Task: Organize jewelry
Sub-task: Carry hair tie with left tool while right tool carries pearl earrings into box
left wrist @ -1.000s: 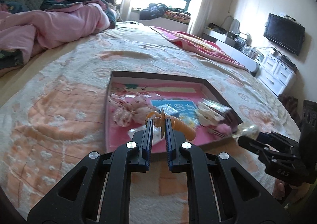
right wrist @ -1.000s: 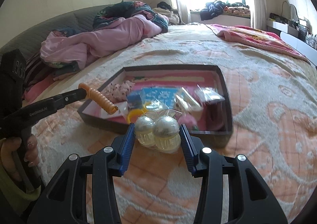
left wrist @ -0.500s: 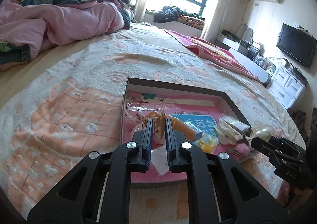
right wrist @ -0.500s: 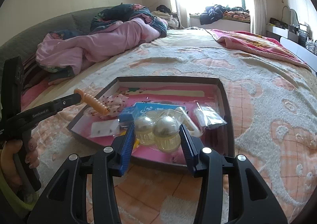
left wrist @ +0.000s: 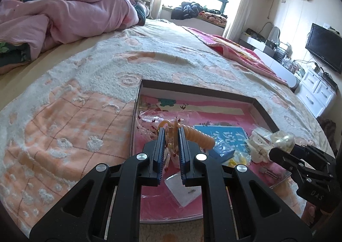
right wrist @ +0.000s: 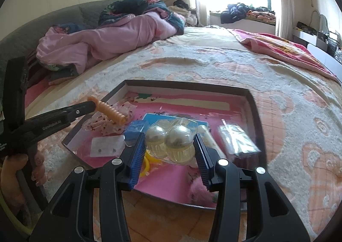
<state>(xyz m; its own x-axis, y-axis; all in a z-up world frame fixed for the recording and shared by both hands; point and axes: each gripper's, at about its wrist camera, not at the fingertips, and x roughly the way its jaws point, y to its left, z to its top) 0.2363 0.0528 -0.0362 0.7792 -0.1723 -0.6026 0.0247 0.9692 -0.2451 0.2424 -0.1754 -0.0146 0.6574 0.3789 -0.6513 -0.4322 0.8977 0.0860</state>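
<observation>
Bed [right wrist: 213,66] w/ peach-white blanket [left wrist: 85,96] carried shallow dark-rimmed tray [right wrist: 188,83] near front; pink quilt [right wrist: 111,43] bunched at headboard, red blanket [right wrist: 284,49] on right.

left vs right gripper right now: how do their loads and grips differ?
The left gripper has its fingers nearly together on a thin orange ridged hair clip; the right gripper stands much wider around a clear bag with two pearly balls. The clip sticks out sideways past the left fingers; the balls sit between the right ones. Both are shut on their loads above the tray.
</observation>
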